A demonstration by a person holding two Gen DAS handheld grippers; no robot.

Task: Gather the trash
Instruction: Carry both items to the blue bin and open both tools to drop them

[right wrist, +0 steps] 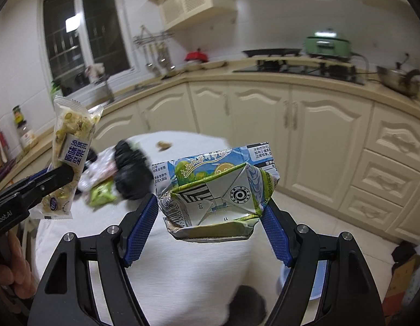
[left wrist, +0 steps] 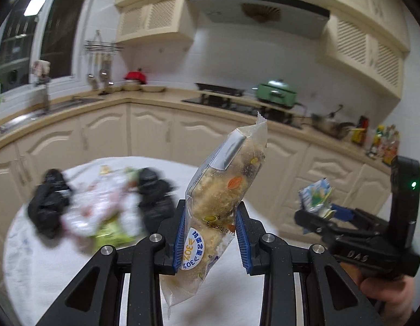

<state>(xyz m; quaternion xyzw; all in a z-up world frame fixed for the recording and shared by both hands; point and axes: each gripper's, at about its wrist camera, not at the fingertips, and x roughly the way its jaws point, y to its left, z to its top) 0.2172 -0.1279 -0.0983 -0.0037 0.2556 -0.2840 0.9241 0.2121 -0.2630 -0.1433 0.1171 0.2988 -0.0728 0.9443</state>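
2 grippers carry trash above the white table (left wrist: 231, 285): left gripper (left wrist: 211, 233) clamps a snack packet (left wrist: 226, 190), right gripper (right wrist: 210, 217) clamps a crushed milk carton (right wrist: 218, 190); black bags (left wrist: 47, 206) and wrappers (left wrist: 101, 212) lie far left.

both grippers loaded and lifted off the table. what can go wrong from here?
1. The left gripper pinches the snack packet low down; its long, slick top could swing or slip out.
2. The right gripper holds the crushed milk carton by its edges only; it could buckle and drop, or drip leftovers onto the white table.
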